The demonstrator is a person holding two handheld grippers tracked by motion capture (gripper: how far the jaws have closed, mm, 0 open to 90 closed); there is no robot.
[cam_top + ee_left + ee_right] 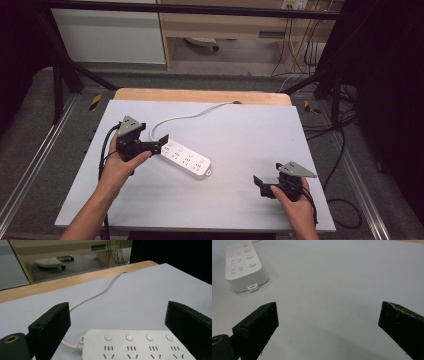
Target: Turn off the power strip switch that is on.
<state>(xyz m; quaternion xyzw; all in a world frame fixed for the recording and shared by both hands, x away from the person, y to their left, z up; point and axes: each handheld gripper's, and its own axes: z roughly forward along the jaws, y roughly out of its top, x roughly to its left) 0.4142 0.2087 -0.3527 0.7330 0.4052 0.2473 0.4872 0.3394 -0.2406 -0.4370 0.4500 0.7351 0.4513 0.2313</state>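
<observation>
Where it lies flat, white power strip (186,160), four sockets, four round buttons, white cord (192,115).

From my remote seat, the power strip (185,159) looked like smooth white plastic with a faint sheen, its cord (187,116) rubbery and matt. The table's cover (240,135) read as matt pale grey sheet, over a bare wood edge (200,95). The right gripper (328,317) had matt black jaws, scuffed and dust-flecked; the left gripper (117,326) looked cleaner.
</observation>
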